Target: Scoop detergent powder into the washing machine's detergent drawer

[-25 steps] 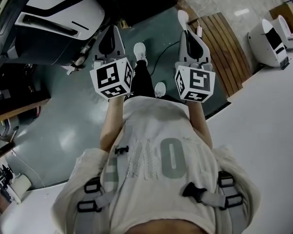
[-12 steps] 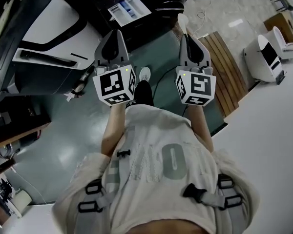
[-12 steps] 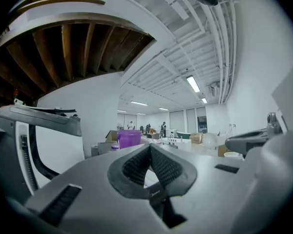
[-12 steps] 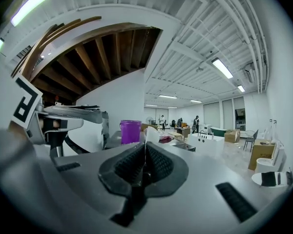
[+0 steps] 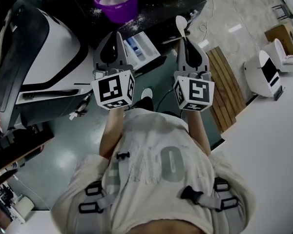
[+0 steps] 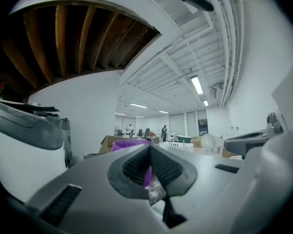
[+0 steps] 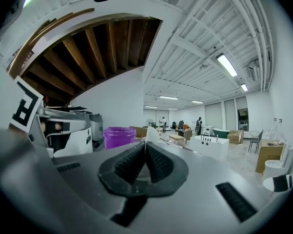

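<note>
The white plastic detergent drawer [image 5: 142,51], with blue-lined compartments, stood pulled out from the dark-bodied washing machine [image 5: 176,11]. Beyond the drawer, on the machine's top, stood a round purple plastic bucket [image 5: 118,12] [image 6: 129,144] [image 7: 119,136] holding white powder. Loose white powder lay scattered on the dark top around the bucket's base.

The left gripper [image 5: 117,35] [image 6: 150,147] was held just to the left of the drawer, pointing towards the bucket. Its jaws met at the tips and held nothing.

The right gripper [image 5: 184,35] [image 7: 145,144] was held to the right of the drawer. Its jaws were clamped on the handle of a white plastic spoon [image 5: 180,22] [image 7: 151,134]. The spoon's bowl stood out past the jaw tips, above the machine's top and well to the right of the bucket. Whether the bowl carried powder could not be determined.

Neither gripper touched the drawer.

A large white-and-black machine [image 5: 44,57] stood well to the left of the drawer. The person's light shirt [image 5: 161,155] and grey harness straps filled the lower part of the head view.
</note>
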Motion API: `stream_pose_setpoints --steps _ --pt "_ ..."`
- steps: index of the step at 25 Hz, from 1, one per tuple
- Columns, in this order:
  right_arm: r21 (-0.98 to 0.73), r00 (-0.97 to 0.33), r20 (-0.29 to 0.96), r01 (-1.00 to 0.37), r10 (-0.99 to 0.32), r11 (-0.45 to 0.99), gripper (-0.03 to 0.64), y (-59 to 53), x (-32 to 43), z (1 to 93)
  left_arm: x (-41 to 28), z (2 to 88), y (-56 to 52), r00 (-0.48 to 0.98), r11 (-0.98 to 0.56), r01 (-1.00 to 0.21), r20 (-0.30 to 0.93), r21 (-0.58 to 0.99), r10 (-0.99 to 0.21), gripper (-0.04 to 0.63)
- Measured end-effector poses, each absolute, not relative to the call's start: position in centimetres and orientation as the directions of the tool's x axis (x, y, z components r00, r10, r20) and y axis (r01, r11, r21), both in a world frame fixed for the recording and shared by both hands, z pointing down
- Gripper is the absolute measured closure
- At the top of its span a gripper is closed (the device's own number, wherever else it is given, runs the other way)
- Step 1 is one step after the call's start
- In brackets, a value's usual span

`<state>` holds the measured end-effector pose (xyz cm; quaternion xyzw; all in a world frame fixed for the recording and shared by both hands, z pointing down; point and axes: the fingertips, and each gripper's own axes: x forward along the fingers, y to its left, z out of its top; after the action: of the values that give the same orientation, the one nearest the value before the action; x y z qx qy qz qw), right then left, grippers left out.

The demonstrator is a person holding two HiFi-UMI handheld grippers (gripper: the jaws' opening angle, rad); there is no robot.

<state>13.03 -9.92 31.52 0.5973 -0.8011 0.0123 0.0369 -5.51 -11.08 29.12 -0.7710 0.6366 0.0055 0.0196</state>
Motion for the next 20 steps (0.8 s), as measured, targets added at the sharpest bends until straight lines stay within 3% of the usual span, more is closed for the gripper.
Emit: stream_pose_setpoints --steps 20 --pt "0.004 -0.416 0.101 -0.908 -0.904 0.419 0.612 -18.0 9.4 30.8 -7.2 29.2 -17.1 0.094 -0.094 -0.996 0.033 -0.004 -0.995 0.575"
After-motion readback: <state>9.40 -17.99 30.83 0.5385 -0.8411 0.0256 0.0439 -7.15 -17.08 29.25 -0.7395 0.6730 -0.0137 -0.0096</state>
